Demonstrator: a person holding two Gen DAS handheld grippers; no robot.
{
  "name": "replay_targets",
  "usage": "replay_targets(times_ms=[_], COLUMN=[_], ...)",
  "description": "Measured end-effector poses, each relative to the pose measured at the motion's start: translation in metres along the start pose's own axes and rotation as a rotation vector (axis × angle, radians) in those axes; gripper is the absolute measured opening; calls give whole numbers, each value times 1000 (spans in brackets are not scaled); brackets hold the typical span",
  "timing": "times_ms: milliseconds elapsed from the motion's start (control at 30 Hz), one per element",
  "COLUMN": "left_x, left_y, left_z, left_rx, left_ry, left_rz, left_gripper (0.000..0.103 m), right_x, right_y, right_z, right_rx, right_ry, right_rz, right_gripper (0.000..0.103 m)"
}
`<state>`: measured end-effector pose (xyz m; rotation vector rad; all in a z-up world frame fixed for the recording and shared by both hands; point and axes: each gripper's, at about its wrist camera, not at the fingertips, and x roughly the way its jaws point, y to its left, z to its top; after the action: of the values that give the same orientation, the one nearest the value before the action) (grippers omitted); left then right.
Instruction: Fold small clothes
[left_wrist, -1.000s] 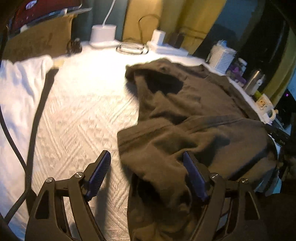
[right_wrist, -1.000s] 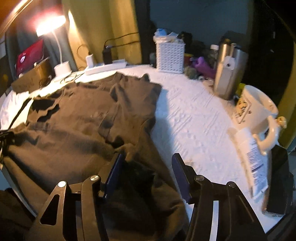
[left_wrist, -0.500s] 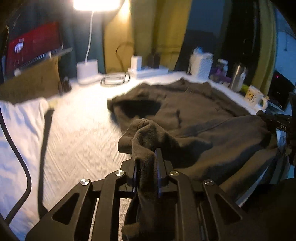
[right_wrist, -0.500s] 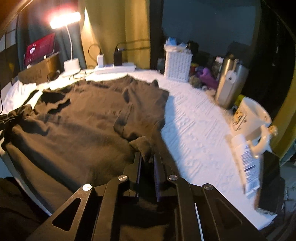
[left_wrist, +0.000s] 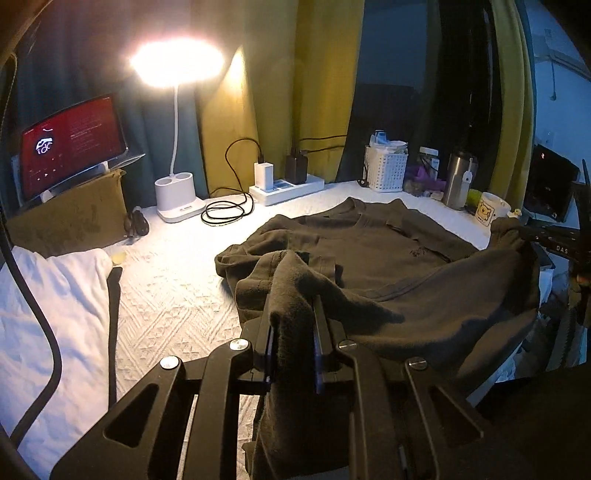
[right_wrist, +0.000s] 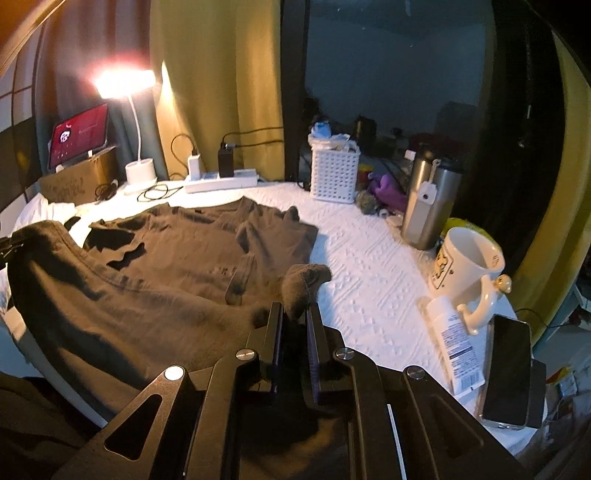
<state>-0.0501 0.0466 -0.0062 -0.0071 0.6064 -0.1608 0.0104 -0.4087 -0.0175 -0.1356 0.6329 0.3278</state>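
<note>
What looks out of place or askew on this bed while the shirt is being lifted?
A white tube lies on its side between the mug and a phone overhanging the bed's edge. The brown shirt is rumpled.

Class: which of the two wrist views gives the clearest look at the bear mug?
The right wrist view: the bear mug stands near, its open mouth and handle plain. In the left wrist view the mug is small and far off, beyond the brown shirt.

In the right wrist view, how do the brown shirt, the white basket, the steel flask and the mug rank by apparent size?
1. brown shirt
2. steel flask and mug: alike, and the mug is nearer, so unranked
3. white basket
</note>
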Motion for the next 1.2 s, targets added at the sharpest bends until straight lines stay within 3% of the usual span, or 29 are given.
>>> replay_targets(times_ms=[400,533,667,767,833,900,933,967,1000,1100,1200], left_x=[-17,1,18,20,16,12,11,12,15,31,49], left_y=[-3,6,20,29,34,39,42,44,45,45,43], left_z=[7,-10,-34,-39,-38,-34,-32,-30,-30,-33,-43], left_rx=[29,10,-39,-73,-92,-130,-147,-162,-169,-185,-193], left_ry=[-31,80,202,242,229,203,191,181,179,206,262], left_rz=[31,24,38,47,53,47,39,31,31,11,-12], left_gripper=[14,14,15,27,48,54,55,55,57,65,66], right_x=[-32,-26,3,25,38,51,58,66,76,88,94], right_y=[-20,-30,-26,-19,-13,-8,-6,-5,-3,0,-3], right_z=[16,11,-4,-8,-5,-1,0,1,1,-4,-6], right_rx=[35,54,54,57,52,41,37,31,30,15,27], right_ry=[-112,-90,4,39,47,54,60,77,93,129,146], right_rz=[-46,-50,-13,4,0,3,3,1,-6,4,-21], right_gripper=[9,9,9,9,9,13,29,77,100,103,103])
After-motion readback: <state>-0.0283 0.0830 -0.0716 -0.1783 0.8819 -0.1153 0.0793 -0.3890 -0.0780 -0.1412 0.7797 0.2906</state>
